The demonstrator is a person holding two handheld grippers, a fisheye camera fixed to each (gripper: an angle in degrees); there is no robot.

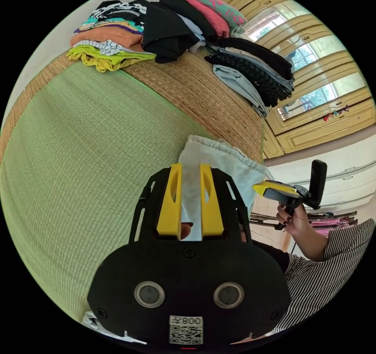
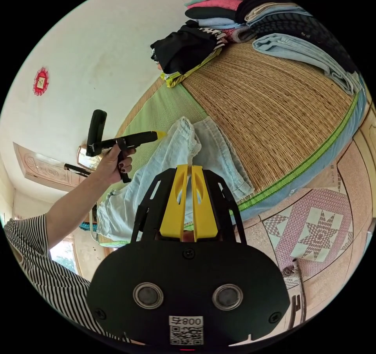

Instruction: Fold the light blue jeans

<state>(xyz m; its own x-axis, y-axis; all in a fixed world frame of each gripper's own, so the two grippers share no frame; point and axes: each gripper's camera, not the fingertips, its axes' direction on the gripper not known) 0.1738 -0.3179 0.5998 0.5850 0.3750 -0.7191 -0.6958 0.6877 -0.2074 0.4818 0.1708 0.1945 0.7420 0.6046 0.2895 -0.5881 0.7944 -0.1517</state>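
Note:
The light blue jeans (image 1: 223,160) lie on the bed's mat, and in the right gripper view the jeans (image 2: 156,177) hang over the bed's edge with both legs spread. My left gripper (image 1: 190,169) is shut on a strip of their fabric; seen from the other side, the left gripper (image 2: 158,135) is held in a hand with its yellow tip at the hem. My right gripper (image 2: 190,168) has its jaws pressed together just in front of the jeans. I cannot tell if any cloth sits between them. The right gripper (image 1: 258,188) hovers beside the jeans' edge.
Stacks of folded clothes (image 1: 117,36) and darker folded trousers (image 1: 250,71) line the far side of the woven mat (image 1: 211,95). A green mat (image 1: 78,142) covers the near part. Patterned floor tiles (image 2: 321,228) lie below the bed. A person's striped sleeve (image 1: 325,267) is close by.

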